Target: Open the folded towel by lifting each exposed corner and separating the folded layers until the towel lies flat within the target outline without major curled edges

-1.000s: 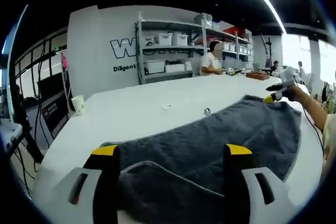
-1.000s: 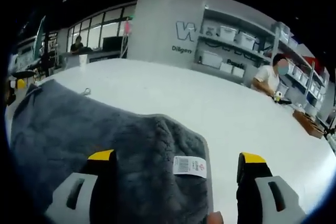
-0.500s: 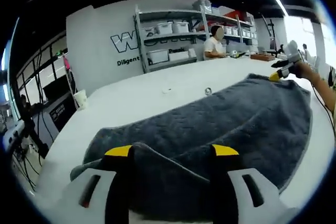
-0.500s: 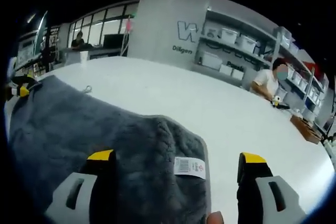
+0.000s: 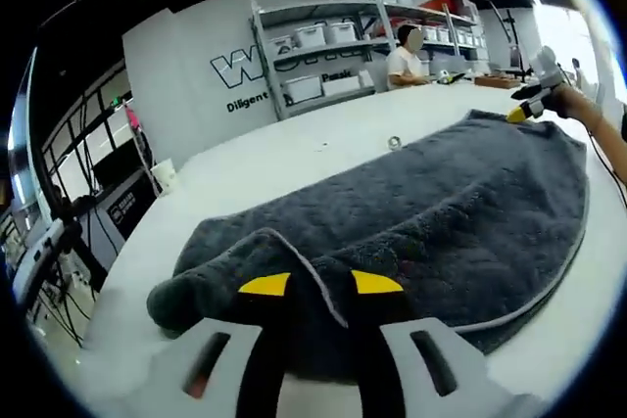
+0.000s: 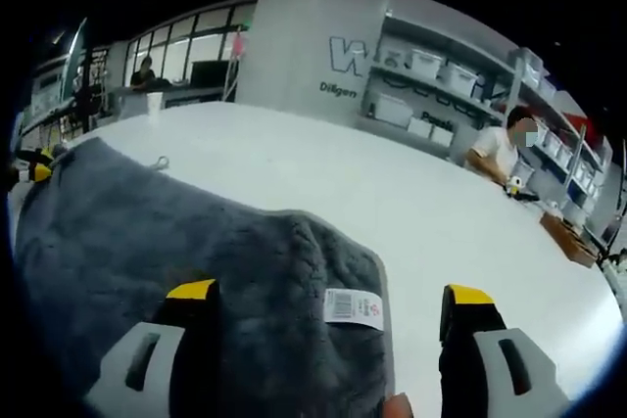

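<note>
One towel (image 5: 441,212); left gripper (image 5: 320,284) seemingly pinching one fold.

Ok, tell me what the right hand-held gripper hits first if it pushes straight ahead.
The right hand-held gripper would meet the grey towel first, near its white label, which already lies between the open jaws; beyond is bare white table.

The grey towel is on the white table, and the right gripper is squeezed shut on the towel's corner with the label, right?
Not quite. In the right gripper view the right gripper is open, jaws wide apart over the towel corner with the label. The rest is right: grey towel, white table.
</note>
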The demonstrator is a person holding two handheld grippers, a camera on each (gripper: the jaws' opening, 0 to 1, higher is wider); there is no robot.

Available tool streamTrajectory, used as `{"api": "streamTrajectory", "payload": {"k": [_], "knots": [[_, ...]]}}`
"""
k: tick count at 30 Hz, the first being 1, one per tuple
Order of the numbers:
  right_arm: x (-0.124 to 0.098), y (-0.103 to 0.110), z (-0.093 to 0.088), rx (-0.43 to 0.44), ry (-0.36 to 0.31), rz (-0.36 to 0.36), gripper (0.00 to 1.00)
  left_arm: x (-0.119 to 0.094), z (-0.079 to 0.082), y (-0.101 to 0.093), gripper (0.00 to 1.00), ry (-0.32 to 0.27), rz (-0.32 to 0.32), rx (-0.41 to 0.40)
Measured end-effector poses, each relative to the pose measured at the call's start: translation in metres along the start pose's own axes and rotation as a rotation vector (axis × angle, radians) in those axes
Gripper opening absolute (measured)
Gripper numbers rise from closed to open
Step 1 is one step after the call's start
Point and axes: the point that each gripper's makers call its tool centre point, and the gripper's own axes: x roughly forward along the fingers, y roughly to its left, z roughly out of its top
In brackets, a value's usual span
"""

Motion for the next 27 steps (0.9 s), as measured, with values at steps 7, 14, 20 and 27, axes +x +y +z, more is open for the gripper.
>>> {"api": "streamTrajectory", "payload": {"k": [7,14,20,27], "knots": [[0.001,0.003,-0.002,-0.006,0.012,0.009,0.91,-0.010,0.003,0.004,0.03,-0.078,0.018,-0.038],[0.003,0.006,-0.005,-0.007,0.022,0.025,0.92,-0.030,-0.002,0.007,0.03,-0.117,0.052,-0.076],[0.004,0.005,-0.008,-0.007,0.038,0.030,0.94,-0.043,-0.009,0.017,0.03,-0.145,0.060,-0.168],[0.004,0.006,-0.009,-0.007,0.042,0.035,0.94,-0.065,-0.014,0.025,0.03,-0.212,0.047,-0.328]]}}
